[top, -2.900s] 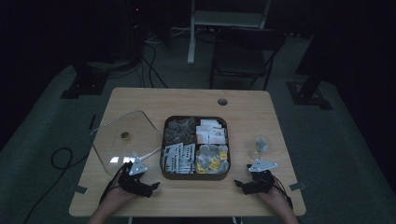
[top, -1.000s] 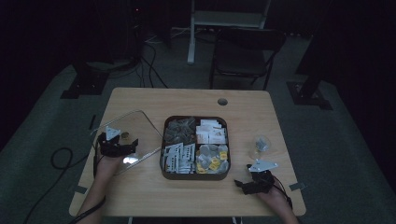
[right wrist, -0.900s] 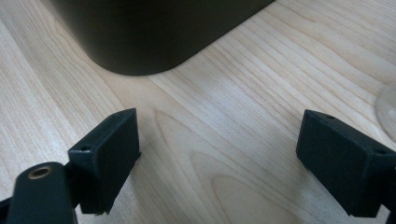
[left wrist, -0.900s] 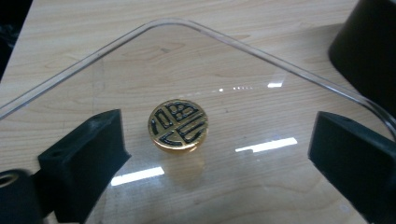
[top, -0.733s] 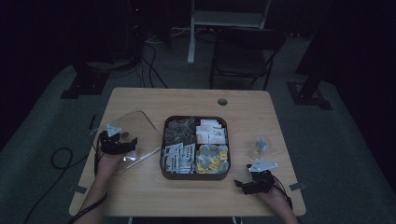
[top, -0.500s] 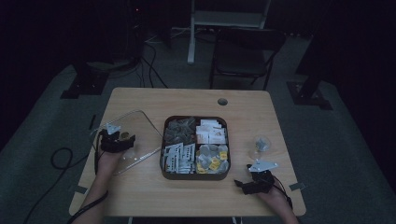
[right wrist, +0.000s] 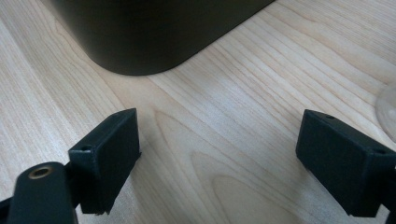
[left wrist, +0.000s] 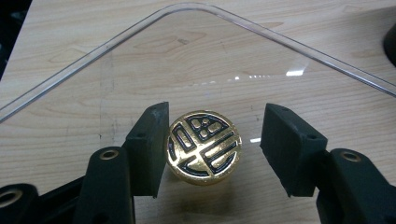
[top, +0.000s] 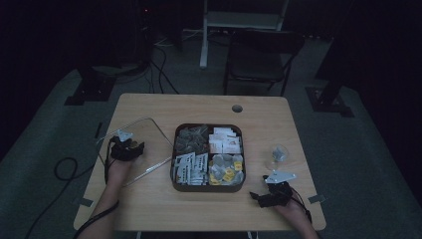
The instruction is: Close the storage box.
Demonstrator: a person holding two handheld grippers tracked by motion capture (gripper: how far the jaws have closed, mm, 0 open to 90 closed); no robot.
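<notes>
A clear lid (top: 130,149) lay flat on the wooden table (top: 199,107), just left of a dark four-compartment tray (top: 208,185). One round gold knob (left wrist: 204,146) with a black pattern stood at the lid's centre. The left gripper (left wrist: 210,140) sat directly over that knob, reaching it from the lid's near side; its jaws had just been closing and bracketed the knob. One pad (left wrist: 149,140) looked to be touching the knob's side, while the other (left wrist: 289,144) stood a little clear, so the knob was not yet clamped. The right gripper (top: 271,195) rested well right of the lid, beyond the tray's near right corner, jaws spread wide with bare wood between them. The left hand was far nearer the lid. Counted: one lid, one knob, one tray, two grippers, one small clear object (top: 276,155) right of the tray
</notes>
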